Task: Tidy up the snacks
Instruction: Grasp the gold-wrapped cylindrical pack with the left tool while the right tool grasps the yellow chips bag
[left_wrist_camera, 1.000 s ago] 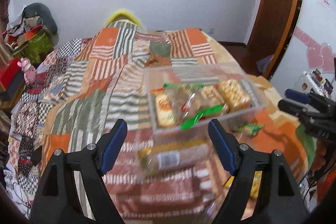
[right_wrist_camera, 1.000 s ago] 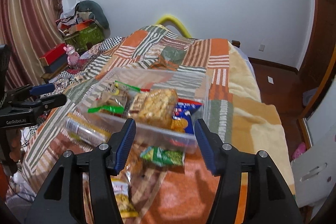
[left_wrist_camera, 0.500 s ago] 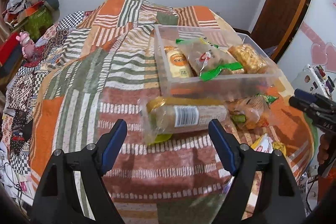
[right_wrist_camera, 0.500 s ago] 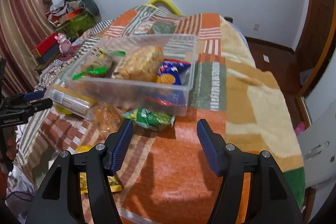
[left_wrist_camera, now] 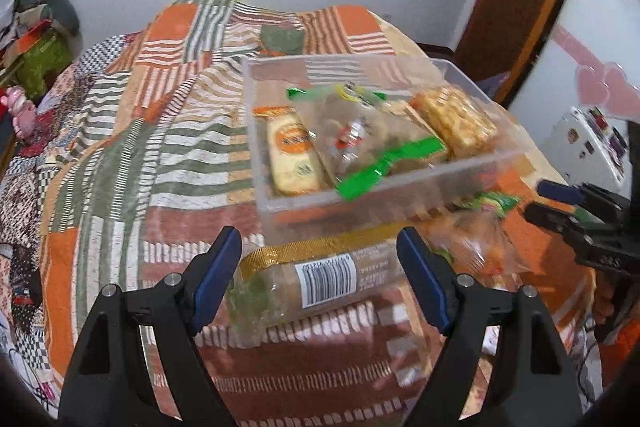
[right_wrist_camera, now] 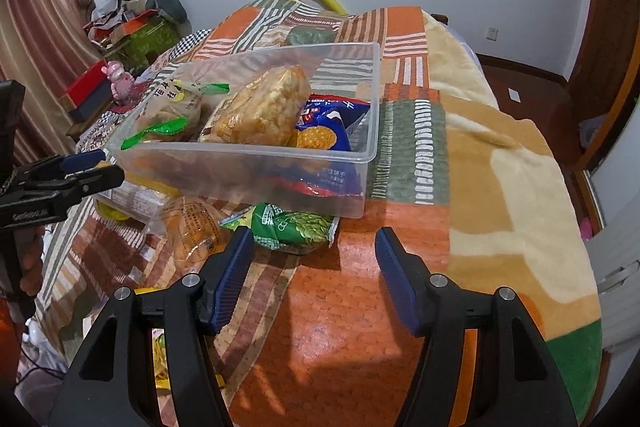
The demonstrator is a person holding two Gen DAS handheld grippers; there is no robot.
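Observation:
A clear plastic bin (left_wrist_camera: 360, 199) (right_wrist_camera: 248, 167) with several snack packs inside sits on the patchwork bedspread. A long barcoded snack pack (left_wrist_camera: 320, 279) lies in front of the bin, between the fingers of my open, empty left gripper (left_wrist_camera: 320, 267). A green pea snack bag (right_wrist_camera: 292, 227) and an orange clear-wrapped snack (right_wrist_camera: 196, 231) lie by the bin's near wall. My right gripper (right_wrist_camera: 314, 259) is open and empty just in front of the green bag. Each gripper shows at the edge of the other's view.
A yellow snack pack (right_wrist_camera: 164, 359) lies at the bed's near edge under my right gripper. The bed edge drops to a wooden floor (right_wrist_camera: 520, 83) on the right. Clutter and a pink toy (right_wrist_camera: 118, 79) stand beside the bed on the left.
Both grippers moved closer to the bed. The long barcoded pack now lies between my left fingers, and the green bag is nearer my right fingers. Both stayed open.

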